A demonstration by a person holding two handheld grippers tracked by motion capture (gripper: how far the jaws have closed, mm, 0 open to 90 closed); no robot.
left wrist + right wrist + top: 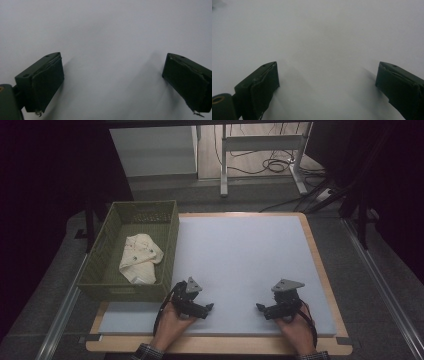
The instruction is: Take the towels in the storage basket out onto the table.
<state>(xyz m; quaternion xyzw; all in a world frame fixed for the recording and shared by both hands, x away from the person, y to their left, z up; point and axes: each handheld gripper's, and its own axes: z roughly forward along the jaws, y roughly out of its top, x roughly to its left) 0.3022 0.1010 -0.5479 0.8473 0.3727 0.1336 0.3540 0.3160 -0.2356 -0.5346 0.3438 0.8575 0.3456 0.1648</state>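
A cream cloth (140,258), crumpled, lies inside the olive green basket (108,236) at the table's left. My left gripper (209,307) rests near the front edge of the pale grey mat (240,255), just right of the basket's front corner, its jaws pointing right. My right gripper (260,307) sits farther right on the mat, jaws pointing left toward the other. Both stand open with nothing between them: in the left gripper view the gripper (112,82) has only bare mat between its pads, and the same goes for the gripper (327,87) in the right gripper view.
The wooden table rim (320,270) frames the mat. Beyond the far edge stand a white cabinet (155,150) and a metal desk frame (260,142) with cables on the floor. Dark curtains close off both sides.
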